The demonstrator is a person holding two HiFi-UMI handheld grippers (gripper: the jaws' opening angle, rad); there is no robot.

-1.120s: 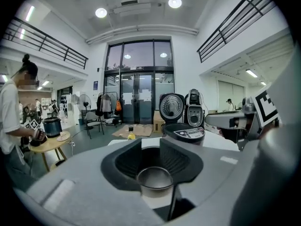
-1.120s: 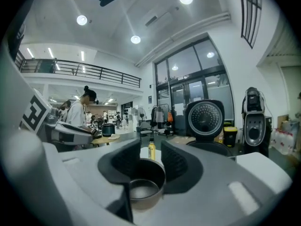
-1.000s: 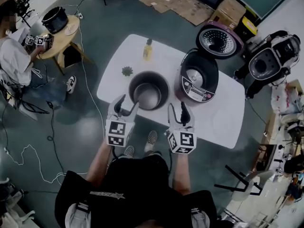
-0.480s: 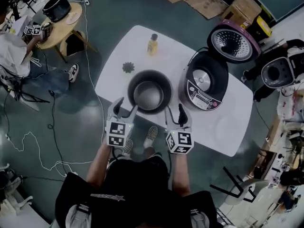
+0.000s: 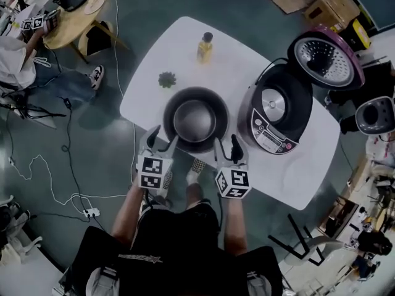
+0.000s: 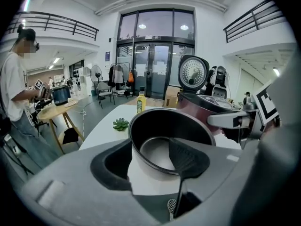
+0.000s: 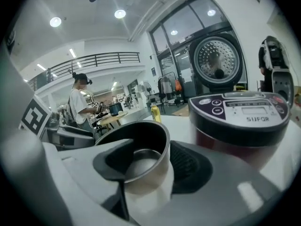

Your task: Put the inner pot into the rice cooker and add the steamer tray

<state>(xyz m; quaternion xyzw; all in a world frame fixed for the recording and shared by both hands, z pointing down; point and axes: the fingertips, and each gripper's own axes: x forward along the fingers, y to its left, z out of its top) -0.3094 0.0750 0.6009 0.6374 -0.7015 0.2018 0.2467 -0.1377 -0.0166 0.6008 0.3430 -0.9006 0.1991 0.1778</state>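
The dark metal inner pot [image 5: 195, 119] stands empty on the white table [image 5: 148, 97]. To its right is the rice cooker [image 5: 276, 113], its lid [image 5: 326, 57] swung open. My left gripper [image 5: 163, 137] is open at the pot's near-left rim; in the left gripper view the pot [image 6: 169, 135] wall shows between its fingers [image 6: 186, 157]. At the near-right rim my right gripper [image 5: 226, 143] is open too, with the pot [image 7: 141, 157] rim between its fingers [image 7: 188, 166]. No pad visibly presses on the pot. I make out no steamer tray.
A yellow bottle [image 5: 204, 47] and a small green plant [image 5: 166, 79] sit on the table beyond the pot. A person [image 5: 18, 60] works at a wooden table [image 5: 74, 17] at the far left. Cables [image 5: 68, 165] run over the floor. Another cooker [image 5: 376, 115] stands at the right.
Both grippers have sunk and come forward to the pot's near rim, which now lies between their jaws. The pot and cooker have not moved on the table.
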